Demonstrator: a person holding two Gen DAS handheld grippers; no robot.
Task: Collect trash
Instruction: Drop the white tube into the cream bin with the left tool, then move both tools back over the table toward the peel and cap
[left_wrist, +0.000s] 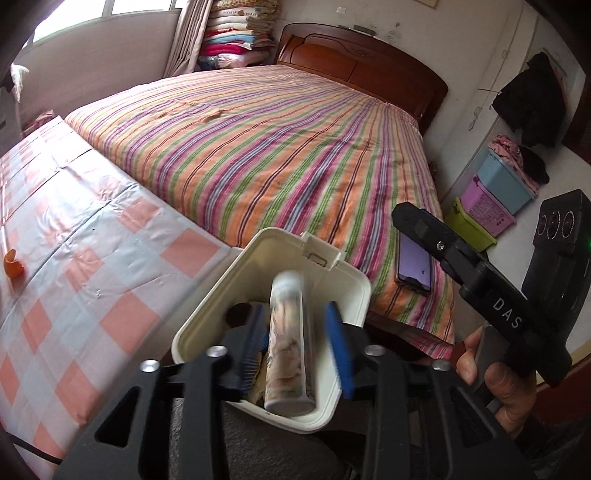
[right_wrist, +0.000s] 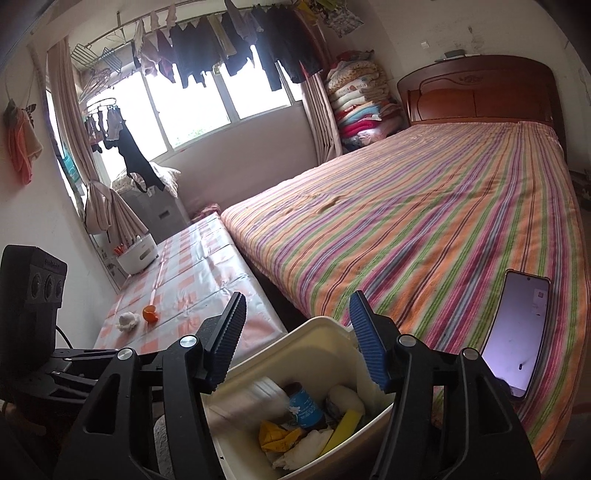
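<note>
White tissue wad (right_wrist: 127, 322) | right view only | table (right_wrist: 192, 280)

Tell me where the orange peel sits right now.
The orange peel lies on the checked tablecloth, at lower left in the right wrist view, just right of a crumpled white tissue; the left wrist view shows it at the far left edge.

A cream trash bin (right_wrist: 236, 424) stands open by the bed, with wrappers and tissue inside. A blurry white tube (left_wrist: 290, 343) hangs over it. On the desk lie an orange peel (right_wrist: 149, 314) and a crumpled tissue (right_wrist: 127, 322), close together.
</note>
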